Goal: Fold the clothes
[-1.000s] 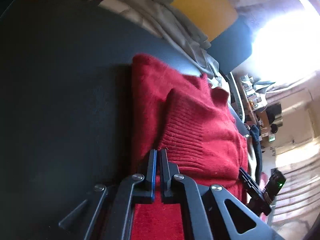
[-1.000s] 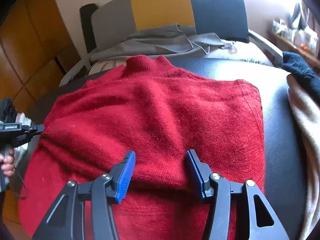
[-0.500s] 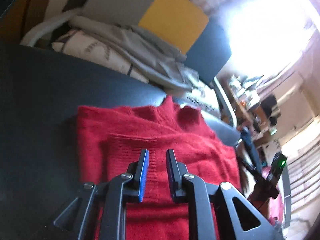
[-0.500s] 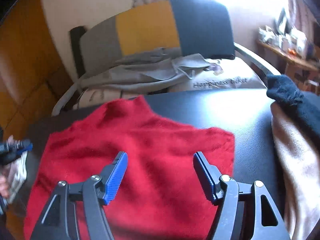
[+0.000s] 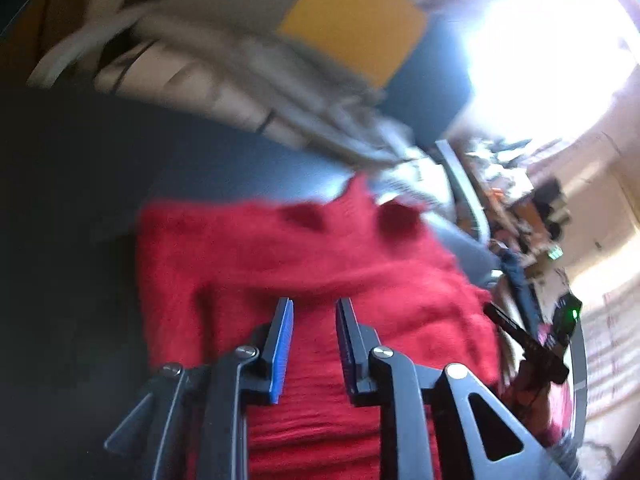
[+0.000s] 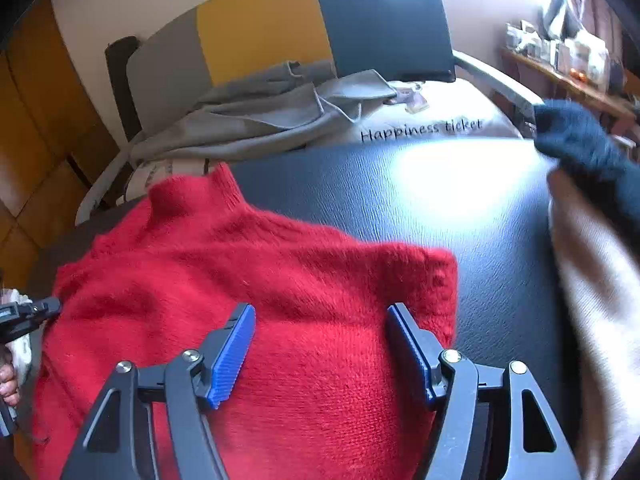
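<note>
Across the wide black leather-look worktop we see the fuzzy red knitted sweater lying flat, its sides seemingly folded in, so that it reads as a long panel. In the right wrist view its roll collar points to about eleven o'clock, and its long axis runs from that collar down toward our tongs at six o'clock. Behind the worktop, at twelve o'clock, stands a grey, yellow and dark blue chair back with a crumpled grey garment draped over the seat; at three o'clock a cream cloth and a dark navy woolly item wait.

Our right tongs hover over the sweater's right half, blue pads spread wide with nothing held. Our left tongs hang over the left half, where the view is blurred; they are opening, a narrow gap between the pads, and nothing is pinched there.

We judge the next fold runs along that long axis, hem to collar. The hem lies nearest us, below both tongs and out of frame, so each would have to draw back toward six o'clock. Neither hand looks clearly nearer; the right tongs sit close to the sweater's right edge.
</note>
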The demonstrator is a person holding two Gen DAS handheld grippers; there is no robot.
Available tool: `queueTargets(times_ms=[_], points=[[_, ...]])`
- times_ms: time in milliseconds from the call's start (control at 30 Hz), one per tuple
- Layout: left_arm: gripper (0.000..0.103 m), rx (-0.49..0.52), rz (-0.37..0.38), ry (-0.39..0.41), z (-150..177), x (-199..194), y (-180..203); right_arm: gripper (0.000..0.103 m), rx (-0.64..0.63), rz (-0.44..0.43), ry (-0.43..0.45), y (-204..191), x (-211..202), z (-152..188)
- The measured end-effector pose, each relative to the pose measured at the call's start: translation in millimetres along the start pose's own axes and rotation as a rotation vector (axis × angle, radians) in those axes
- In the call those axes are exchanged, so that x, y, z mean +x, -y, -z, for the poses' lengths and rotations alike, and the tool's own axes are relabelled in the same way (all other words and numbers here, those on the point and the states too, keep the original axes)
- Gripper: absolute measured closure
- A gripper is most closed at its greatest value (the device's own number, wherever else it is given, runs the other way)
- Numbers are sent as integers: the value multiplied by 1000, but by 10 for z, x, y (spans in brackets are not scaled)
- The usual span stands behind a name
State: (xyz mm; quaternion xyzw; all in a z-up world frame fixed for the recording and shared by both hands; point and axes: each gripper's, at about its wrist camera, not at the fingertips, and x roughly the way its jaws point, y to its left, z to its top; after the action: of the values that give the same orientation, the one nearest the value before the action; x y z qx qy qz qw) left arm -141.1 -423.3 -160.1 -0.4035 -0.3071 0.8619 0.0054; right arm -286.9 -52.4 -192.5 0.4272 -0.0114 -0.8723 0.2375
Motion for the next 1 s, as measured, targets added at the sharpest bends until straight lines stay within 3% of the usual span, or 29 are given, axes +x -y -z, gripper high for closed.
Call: queueTargets(times_ms=[100, 233, 433, 533, 633, 800, 867, 900, 967, 1000], points=[[79, 145, 8, 10, -246, -3, 247, 33, -9, -138, 44, -141, -118, -285], [78, 296, -34, -66, -543, 304, 433, 36, -46, -302, -47, -463, 188, -663], [71, 356, -44, -187, -867, 861, 403, 38, -167, -254, -192, -687, 916, -971], [69, 360, -15, -207, -968, 1053, 422, 43, -200, -258, -234, -683, 1182, -1033], [65, 376, 29, -227, -1035, 1219, 464, 52, -227, -268, -257, -706, 1291, -1032], [62, 412, -13, -289, -1077, 1546, 492, 60, -242, -291, -261, -687, 1350, -1085], [62, 423, -14, -295, -1066, 1611, 491, 74, -243, -308, -275, -689, 1359, -1106], [62, 423, -13, -293, -1069, 1617, 496, 87, -243, -314, -283, -689, 1367, -1110], [71, 395, -4, -299, -1097, 1624, 497, 89, -247, -324, -294, -704, 1389, -1113], [87, 380, 4, -300, -1108, 1626, 496, 91, -251, -330, -296, -719, 1385, -1114]])
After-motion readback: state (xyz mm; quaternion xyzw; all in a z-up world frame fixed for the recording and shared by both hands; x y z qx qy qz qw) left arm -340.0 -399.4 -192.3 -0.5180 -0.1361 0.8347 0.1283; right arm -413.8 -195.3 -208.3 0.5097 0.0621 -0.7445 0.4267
